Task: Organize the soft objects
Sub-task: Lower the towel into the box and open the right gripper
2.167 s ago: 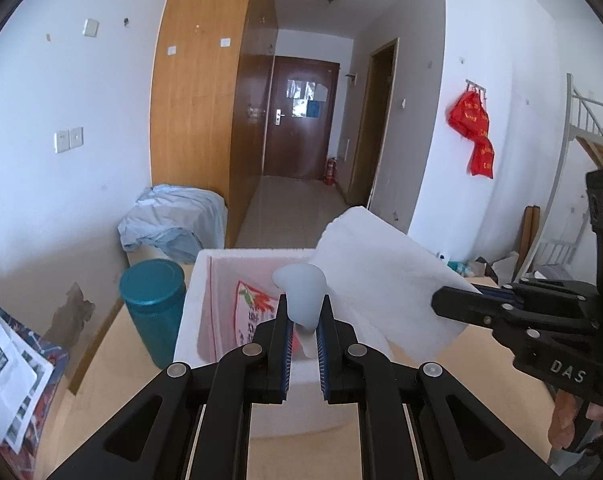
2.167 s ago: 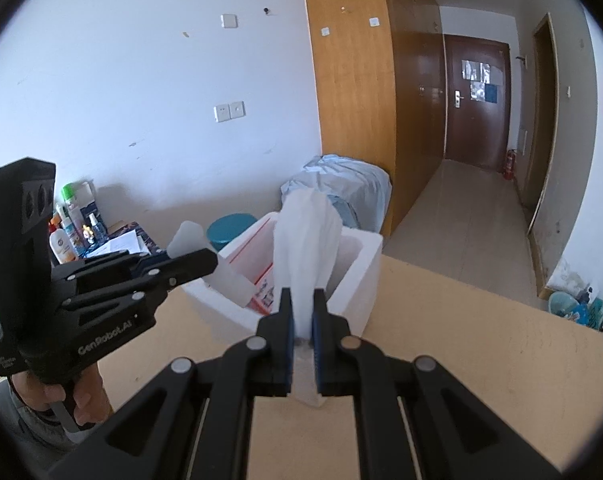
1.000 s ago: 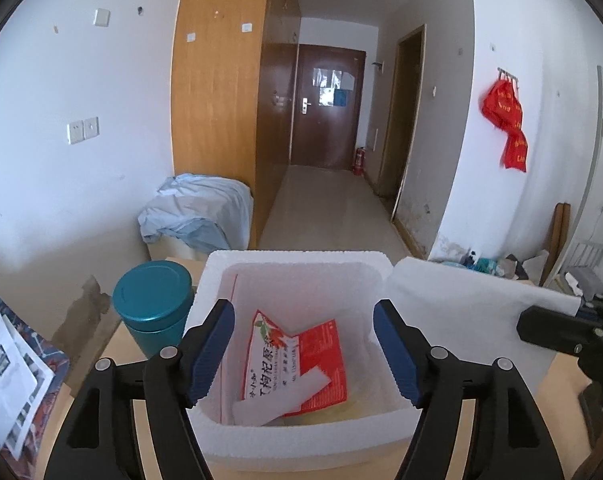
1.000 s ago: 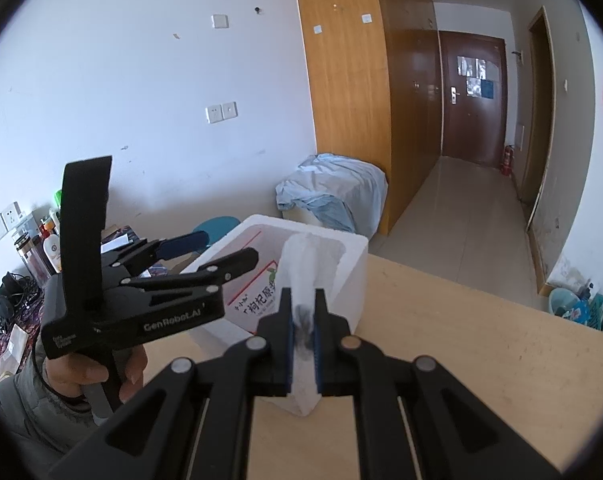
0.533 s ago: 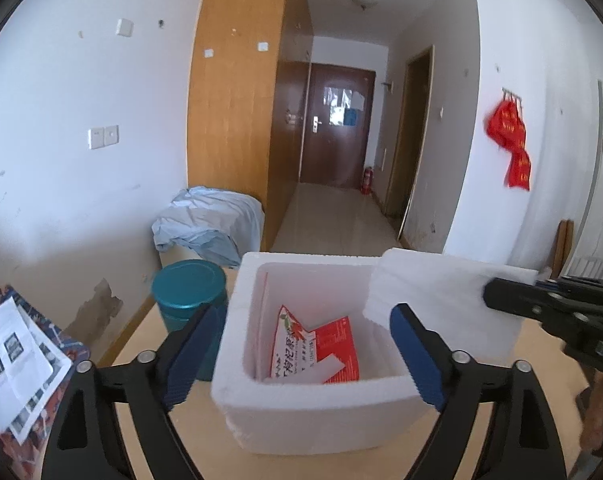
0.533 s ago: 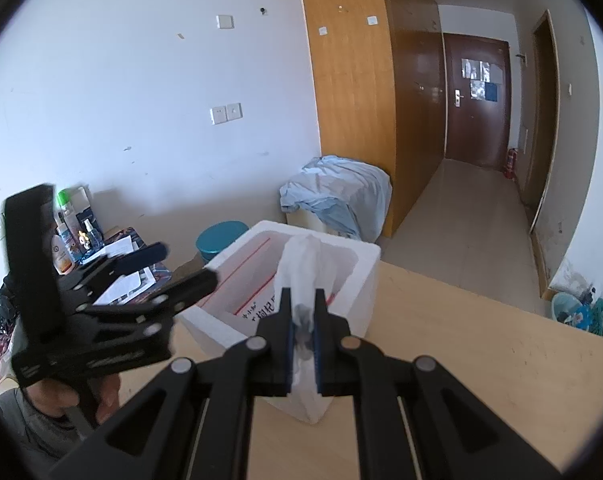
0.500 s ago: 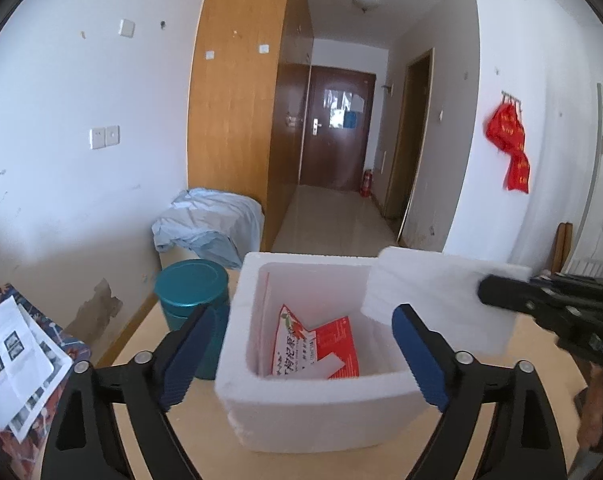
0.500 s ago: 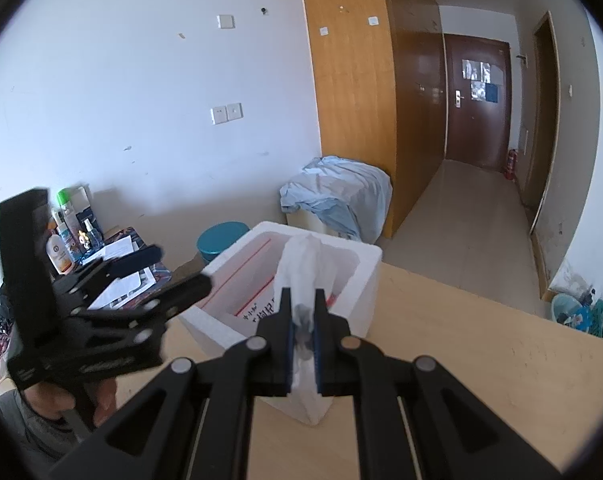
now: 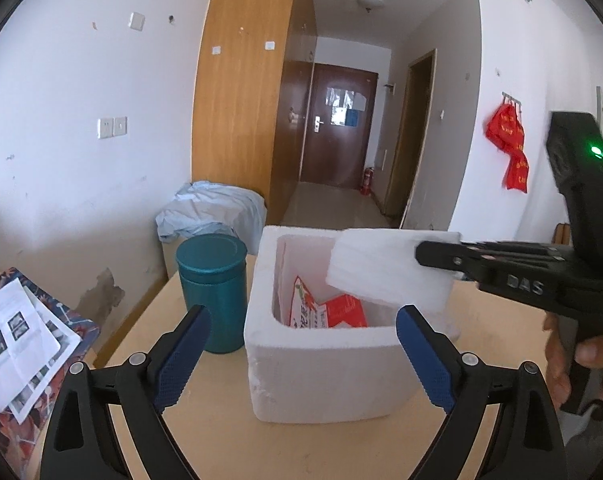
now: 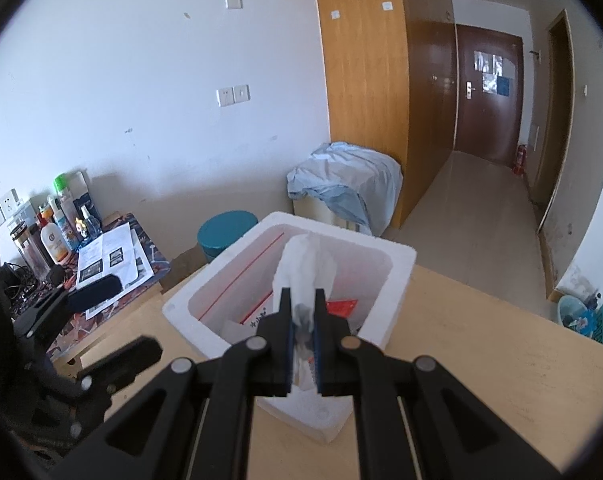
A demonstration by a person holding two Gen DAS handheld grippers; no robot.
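Note:
A white foam box (image 9: pixel 321 356) stands on the wooden table (image 9: pixel 205 436), with a red-and-white packet (image 9: pixel 325 314) inside. My left gripper (image 9: pixel 301 344) is open and empty, its blue pads either side of the box's near wall. My right gripper (image 10: pixel 302 312) is shut on a white soft sheet (image 10: pixel 305 264) and holds it over the box (image 10: pixel 397 264). In the left wrist view the sheet (image 9: pixel 385 264) hangs over the box's right rim, pinched by the right gripper (image 9: pixel 421 252).
A teal canister (image 9: pixel 211 288) stands just left of the box. Papers (image 9: pixel 13 340) lie on a patterned side surface at the left. Bottles (image 10: pixel 57 228) stand by the wall. A blue cloth pile (image 10: pixel 345 184) lies behind the table.
My left gripper let go of a small pale object into the box, opened and drew back. My right gripper has carried the white sheet lower over the box opening.

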